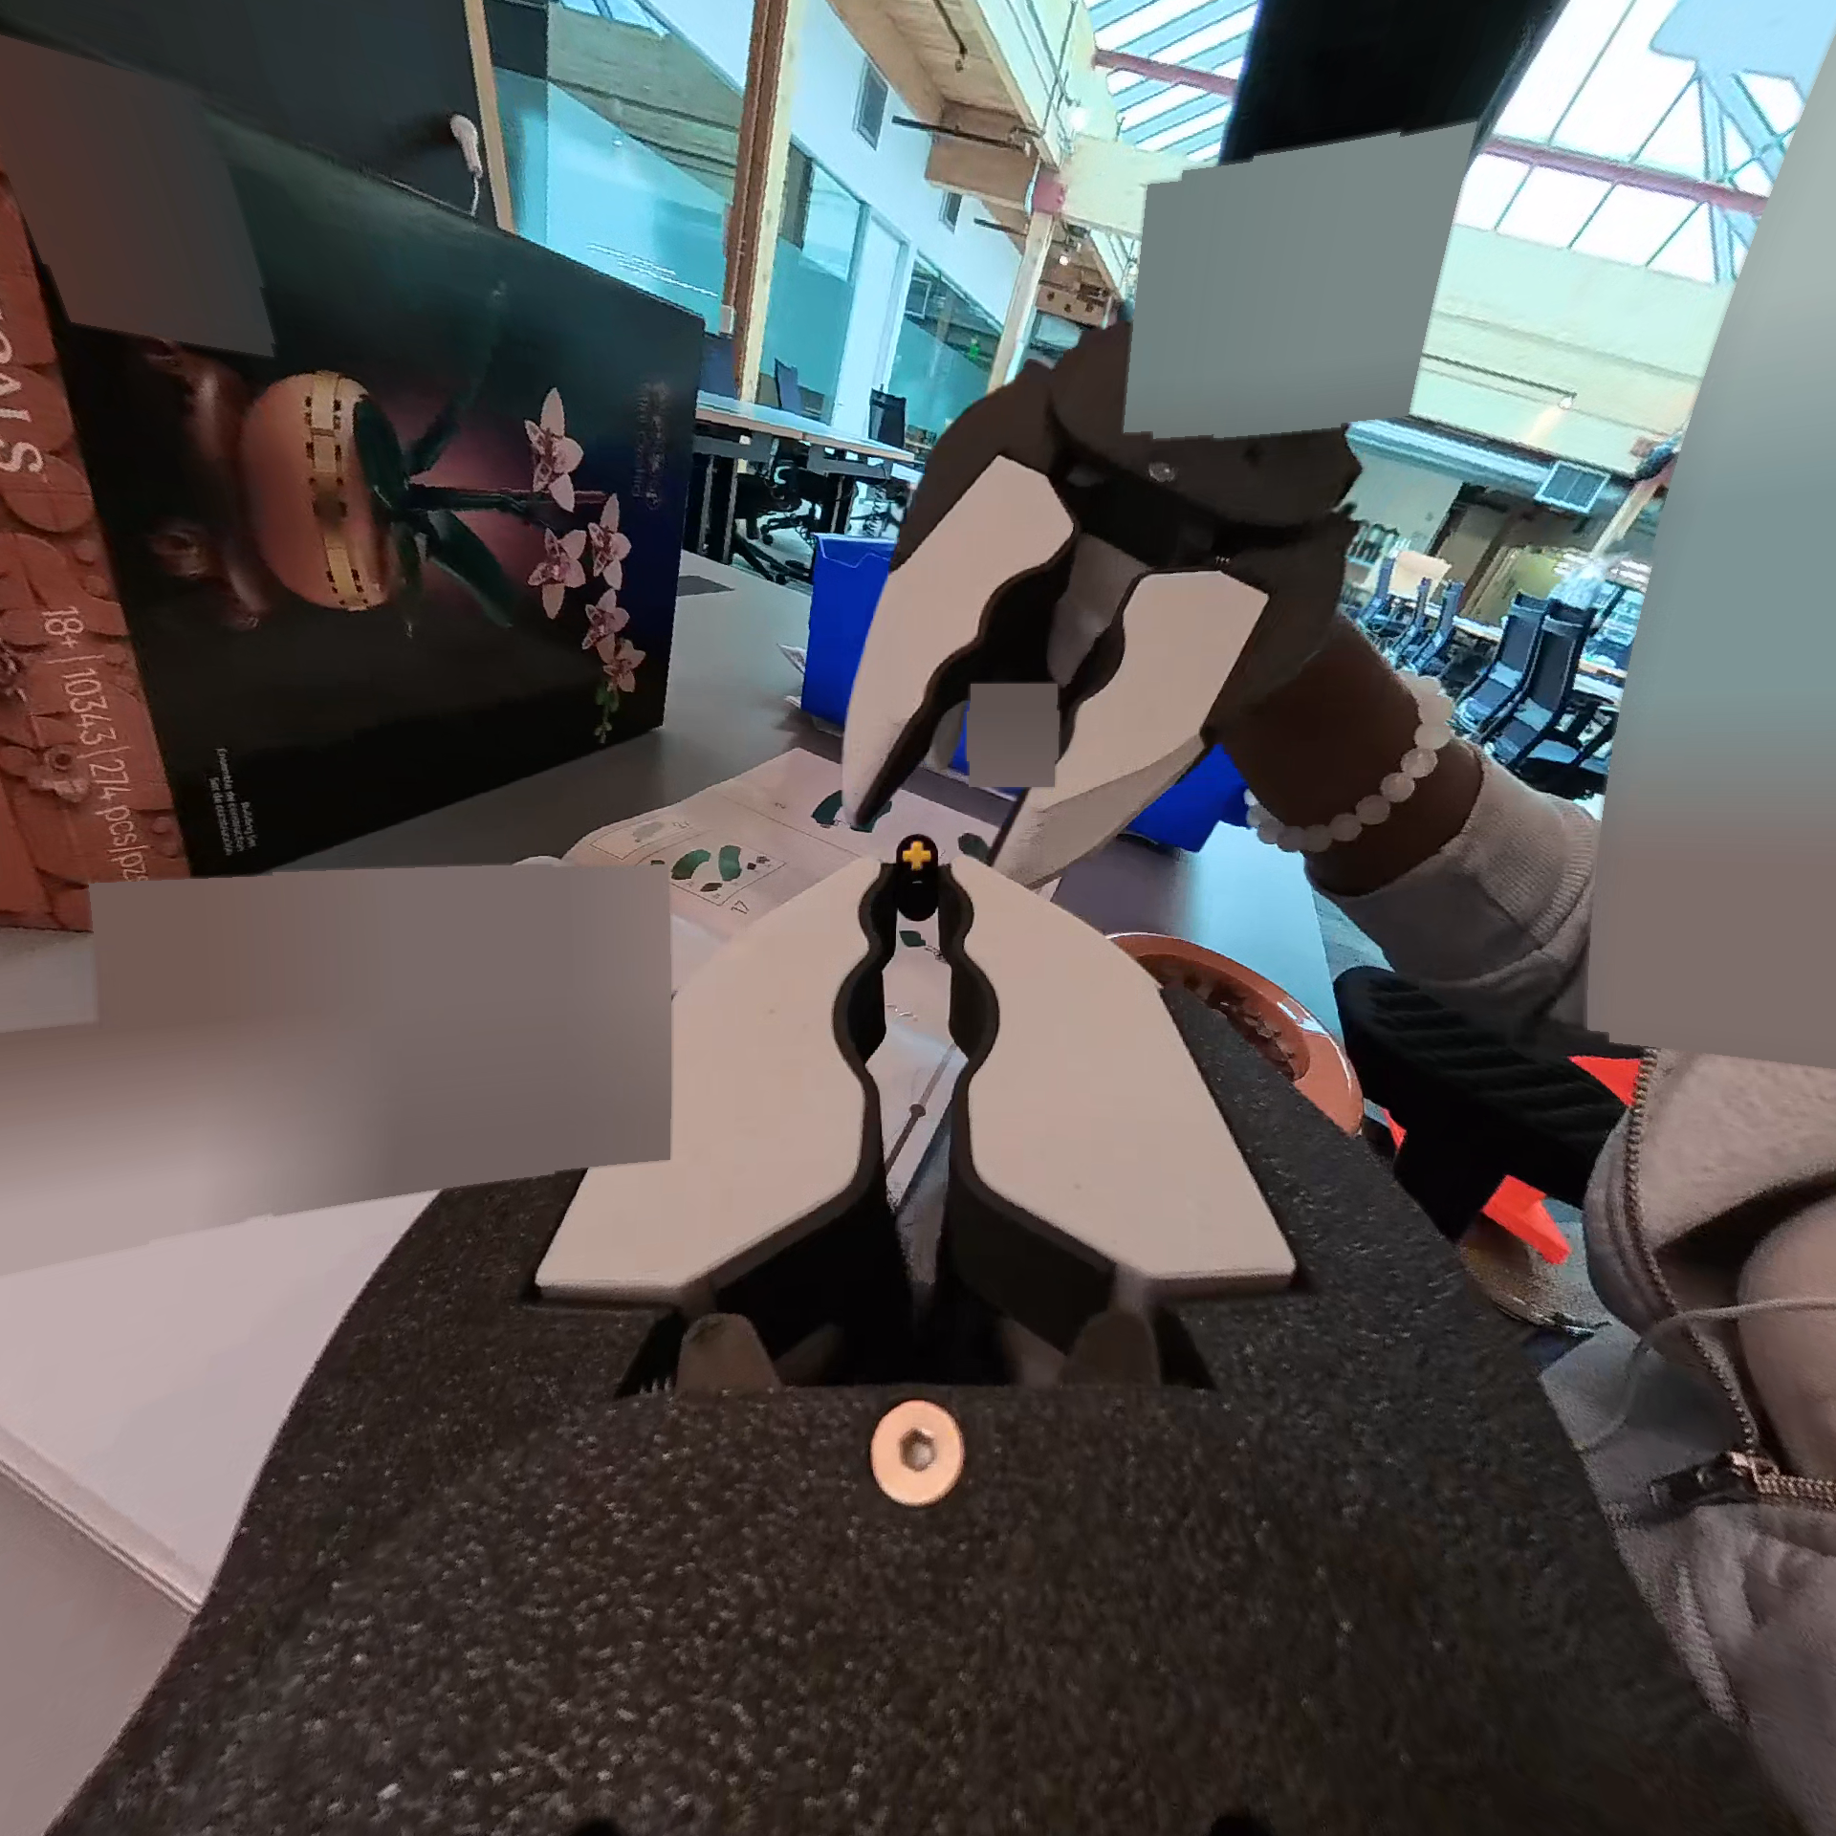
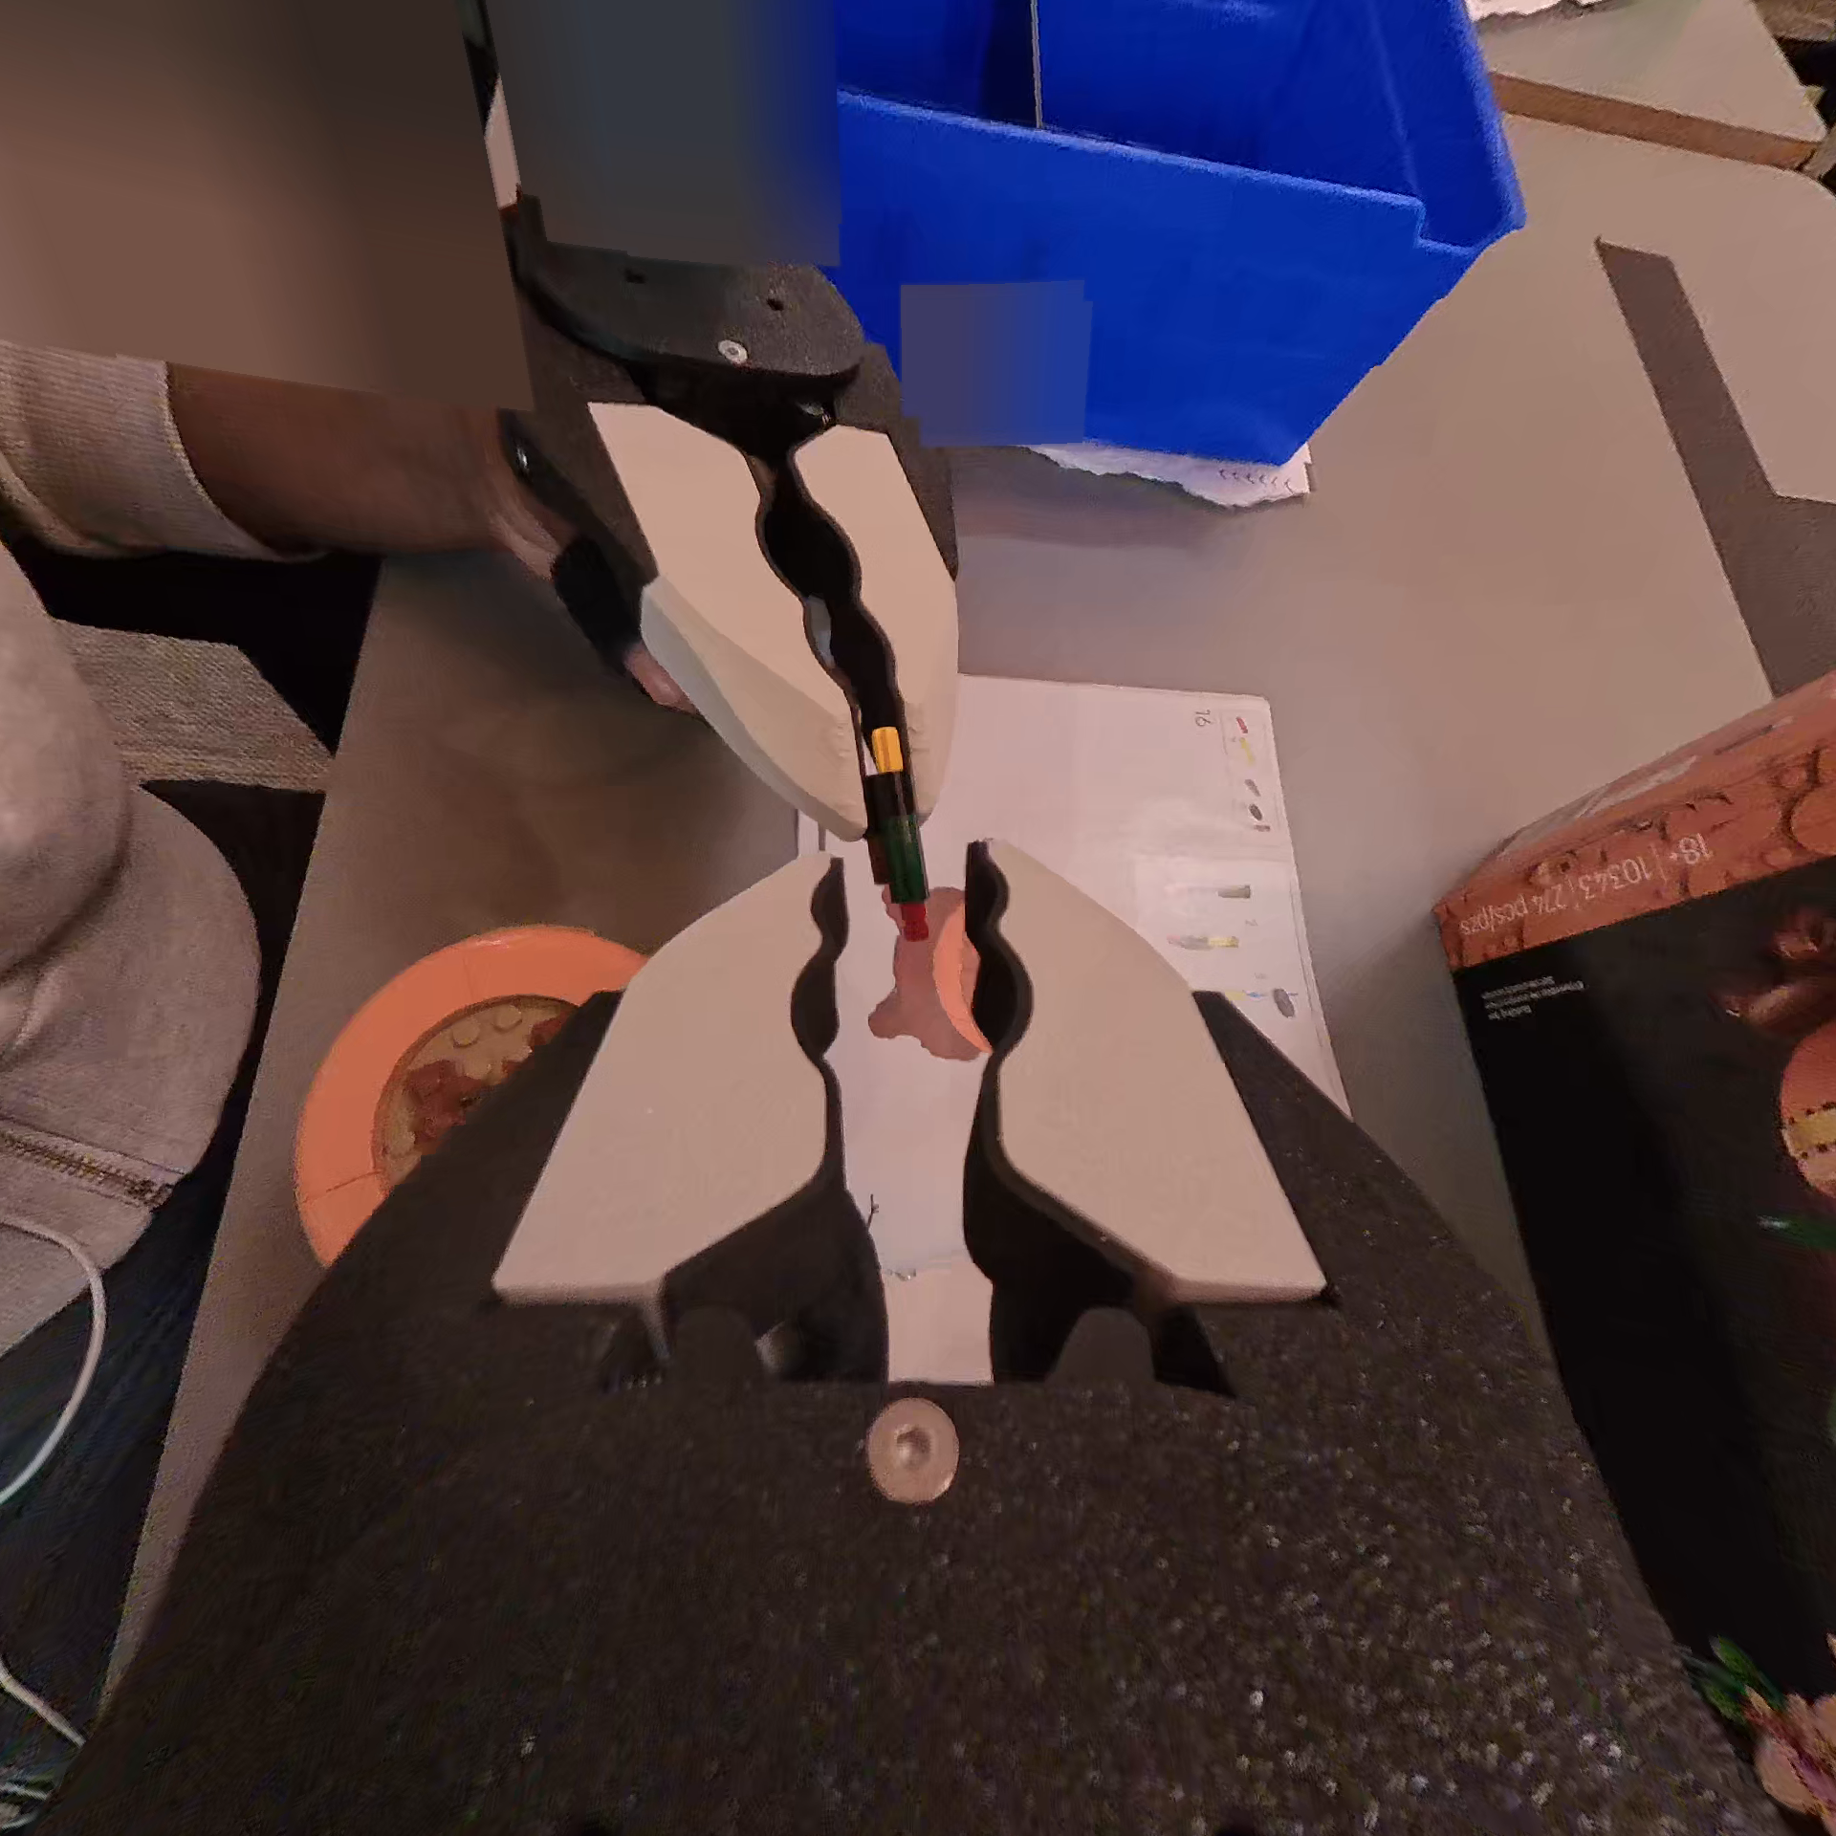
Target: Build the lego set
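One lego rod assembly (image 2: 897, 833), yellow, black, green, red segments, pinched in left claw (image 2: 887, 795) above booklet; in left wrist view only yellow cross end (image 1: 915, 854) shows. One pink lego piece (image 2: 929, 979) between spread fingers of right claw (image 2: 906, 869), grip unclear. One instruction booklet (image 2: 1093, 795), one orange round pot (image 2: 397, 1003) near left, one blue bin (image 2: 1192, 298) far, one set box (image 2: 1639, 1143) right, all on grey surface (image 2: 1490, 596). Open office hall beyond; pot partly hidden.

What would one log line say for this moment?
left gripper: shut on black, green and yellow Lego rod | right gripper: open, pink Lego piece between fingers
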`<state>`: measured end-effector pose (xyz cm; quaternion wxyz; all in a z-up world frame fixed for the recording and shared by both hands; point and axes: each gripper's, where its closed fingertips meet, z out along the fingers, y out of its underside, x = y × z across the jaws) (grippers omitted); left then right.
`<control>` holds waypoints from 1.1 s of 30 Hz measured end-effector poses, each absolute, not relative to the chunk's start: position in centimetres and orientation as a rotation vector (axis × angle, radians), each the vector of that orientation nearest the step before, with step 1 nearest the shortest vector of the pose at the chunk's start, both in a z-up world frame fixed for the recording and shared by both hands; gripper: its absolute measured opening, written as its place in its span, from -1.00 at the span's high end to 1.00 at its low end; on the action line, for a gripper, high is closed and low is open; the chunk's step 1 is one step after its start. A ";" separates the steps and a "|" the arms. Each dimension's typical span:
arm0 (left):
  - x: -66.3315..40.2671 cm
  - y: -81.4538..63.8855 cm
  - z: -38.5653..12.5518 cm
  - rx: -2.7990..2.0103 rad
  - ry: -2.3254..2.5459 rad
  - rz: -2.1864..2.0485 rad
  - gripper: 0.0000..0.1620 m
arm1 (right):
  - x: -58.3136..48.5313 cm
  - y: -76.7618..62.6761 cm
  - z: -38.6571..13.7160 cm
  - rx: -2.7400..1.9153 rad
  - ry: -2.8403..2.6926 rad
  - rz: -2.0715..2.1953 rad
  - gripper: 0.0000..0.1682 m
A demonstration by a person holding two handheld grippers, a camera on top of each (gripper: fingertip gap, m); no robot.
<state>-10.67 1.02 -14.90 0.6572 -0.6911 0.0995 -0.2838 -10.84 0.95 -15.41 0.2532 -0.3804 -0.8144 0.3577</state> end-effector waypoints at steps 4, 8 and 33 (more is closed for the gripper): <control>-11.1 0.8 -14.3 -1.540 0.231 -0.621 0.91 | -11.6 0.5 -15.3 -1.024 -2.225 1.057 0.92; -13.2 0.6 -12.5 -1.432 0.118 -0.606 0.71 | -12.2 1.4 -13.0 -1.045 -2.083 1.210 0.92; -13.3 -0.1 -11.6 -1.345 0.038 -0.808 0.84 | -12.8 0.2 -12.2 -1.320 -1.682 1.948 0.92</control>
